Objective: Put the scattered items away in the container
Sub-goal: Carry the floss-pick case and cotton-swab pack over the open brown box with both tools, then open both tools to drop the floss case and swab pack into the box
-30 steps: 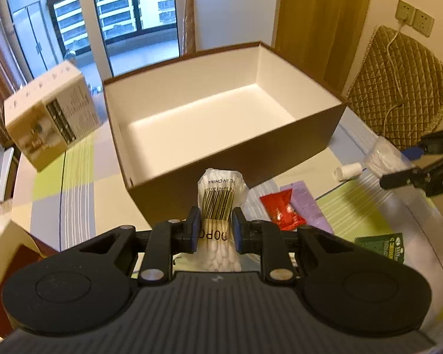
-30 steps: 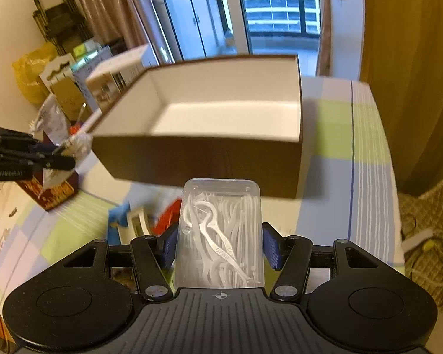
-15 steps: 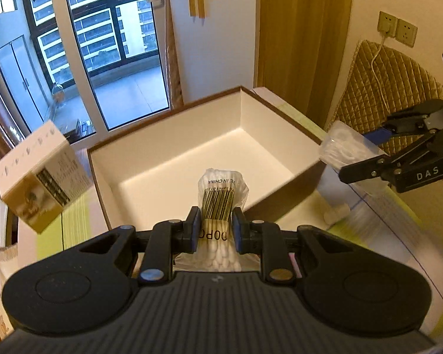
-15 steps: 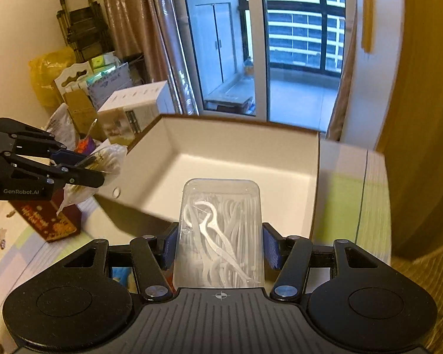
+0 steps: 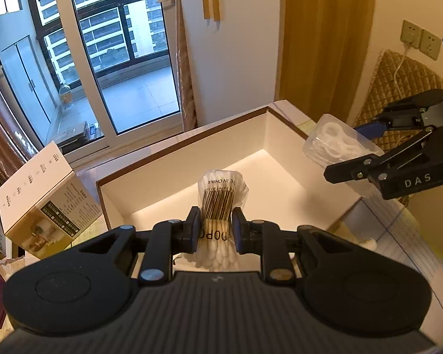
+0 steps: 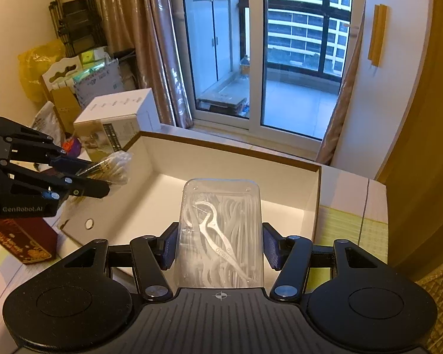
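A brown cardboard box with a white inside (image 5: pixel 162 174) (image 6: pixel 280 159) stands open on the table. My left gripper (image 5: pixel 213 230) is shut on a clear bag of cotton swabs (image 5: pixel 221 200) and holds it over the box's near left wall; the bag also shows in the right wrist view (image 6: pixel 115 166). My right gripper (image 6: pixel 220 249) is shut on a clear plastic case of floss picks (image 6: pixel 221 230) and holds it above the box's right part; the case also shows in the left wrist view (image 5: pixel 336 144).
A white product carton (image 5: pixel 41 191) (image 6: pixel 115 124) stands beside the box on the left. A dark red box (image 6: pixel 23 242) lies on the table near the left gripper. A striped cloth (image 6: pixel 354 227) covers the table. A quilted chair back (image 5: pixel 398 88) stands at the right.
Both grippers have risen and moved forward with their loads, from in front of the box to above its opening. The loose items on the table in front of the box have dropped out of view.
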Action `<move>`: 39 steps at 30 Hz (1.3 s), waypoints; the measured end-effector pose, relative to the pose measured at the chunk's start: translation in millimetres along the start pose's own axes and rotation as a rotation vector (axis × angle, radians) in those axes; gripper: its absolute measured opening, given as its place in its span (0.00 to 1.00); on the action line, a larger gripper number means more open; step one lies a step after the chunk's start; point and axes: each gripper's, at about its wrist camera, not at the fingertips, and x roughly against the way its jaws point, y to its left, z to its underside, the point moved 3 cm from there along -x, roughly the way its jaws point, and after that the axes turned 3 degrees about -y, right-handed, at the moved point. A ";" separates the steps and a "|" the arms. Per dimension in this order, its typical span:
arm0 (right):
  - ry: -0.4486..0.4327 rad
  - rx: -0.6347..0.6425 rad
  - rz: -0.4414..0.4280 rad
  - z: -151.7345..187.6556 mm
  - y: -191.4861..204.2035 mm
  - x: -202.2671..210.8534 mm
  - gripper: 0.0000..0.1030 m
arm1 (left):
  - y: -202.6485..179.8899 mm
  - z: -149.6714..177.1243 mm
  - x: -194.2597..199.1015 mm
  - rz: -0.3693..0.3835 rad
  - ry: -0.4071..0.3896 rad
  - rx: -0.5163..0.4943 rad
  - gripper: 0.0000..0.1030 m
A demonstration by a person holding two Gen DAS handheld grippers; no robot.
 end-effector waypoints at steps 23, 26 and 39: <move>0.209 -0.035 0.018 17.6 -21.3 -106.4 0.58 | 29.5 28.5 -109.0 -0.022 0.186 0.101 0.18; 0.231 -0.037 0.021 21.4 -24.6 -114.0 0.58 | 32.2 34.6 -120.4 -0.030 0.211 0.101 0.18; 0.316 -0.078 0.029 27.3 -39.7 -144.8 0.58 | 40.2 46.9 -154.6 -0.039 0.279 0.094 0.18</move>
